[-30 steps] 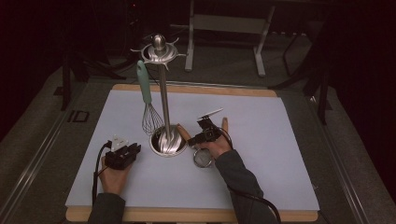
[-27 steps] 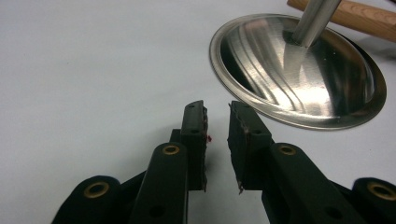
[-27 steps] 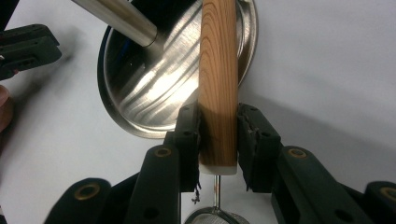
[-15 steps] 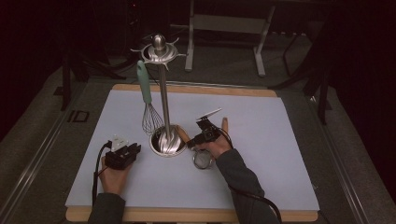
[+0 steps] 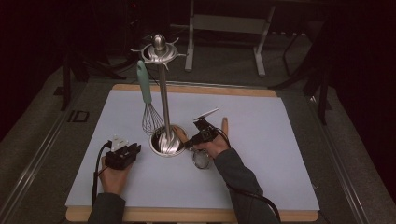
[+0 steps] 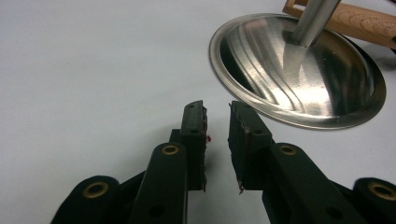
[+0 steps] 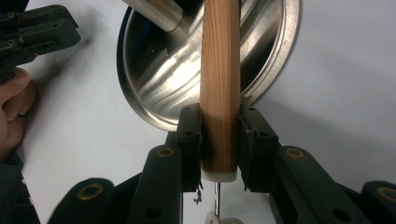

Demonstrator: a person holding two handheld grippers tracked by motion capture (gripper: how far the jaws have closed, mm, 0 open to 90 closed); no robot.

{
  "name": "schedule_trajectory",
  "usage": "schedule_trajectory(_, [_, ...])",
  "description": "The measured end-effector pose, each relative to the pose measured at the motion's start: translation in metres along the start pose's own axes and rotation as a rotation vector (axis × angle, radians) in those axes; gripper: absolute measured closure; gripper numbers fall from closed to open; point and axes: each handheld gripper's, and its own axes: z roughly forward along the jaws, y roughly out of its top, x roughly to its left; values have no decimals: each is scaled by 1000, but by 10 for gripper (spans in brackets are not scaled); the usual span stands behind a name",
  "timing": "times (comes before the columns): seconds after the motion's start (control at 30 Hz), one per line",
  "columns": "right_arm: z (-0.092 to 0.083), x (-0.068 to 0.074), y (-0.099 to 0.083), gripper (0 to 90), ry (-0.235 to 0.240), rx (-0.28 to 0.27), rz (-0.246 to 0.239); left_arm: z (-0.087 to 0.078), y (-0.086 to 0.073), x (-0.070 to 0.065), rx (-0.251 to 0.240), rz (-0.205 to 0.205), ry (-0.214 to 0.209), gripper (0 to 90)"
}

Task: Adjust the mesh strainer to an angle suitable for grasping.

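Note:
A steel utensil stand [image 5: 166,142] rises from its round base [image 6: 299,70] [image 7: 154,70] in the middle of the white mat. A whisk [image 5: 148,114] with a teal handle hangs from one of its top hooks. My right gripper [image 5: 190,141] [image 7: 219,116] is shut on a wooden-handled utensil [image 7: 219,70] [image 6: 359,21]; its jaws have just been closing on the handle, which lies across the base's rim. The utensil's small round metal head [image 5: 201,158] sits by my right wrist. My left gripper [image 5: 125,153] [image 6: 217,112] rests left of the base, jaws slightly apart and empty.
The white mat [image 5: 261,140] covers a wooden board [image 5: 196,87] whose edges show at front and back. A grey metal frame [image 5: 224,28] stands on the dark floor behind. The left gripper [image 7: 32,32] and its hand show at the left of the right gripper view.

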Motion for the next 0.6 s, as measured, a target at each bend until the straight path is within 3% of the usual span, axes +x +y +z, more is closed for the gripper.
schedule_trajectory(0.3, [-20, 2, -4, 725, -13, -59, -36, 0, 0, 0, 0, 1, 2, 761])
schedule_trajectory(0.6, [-34, 6, -8, 725, -20, -80, -76, 0, 0, 0, 0, 0, 1, 759])
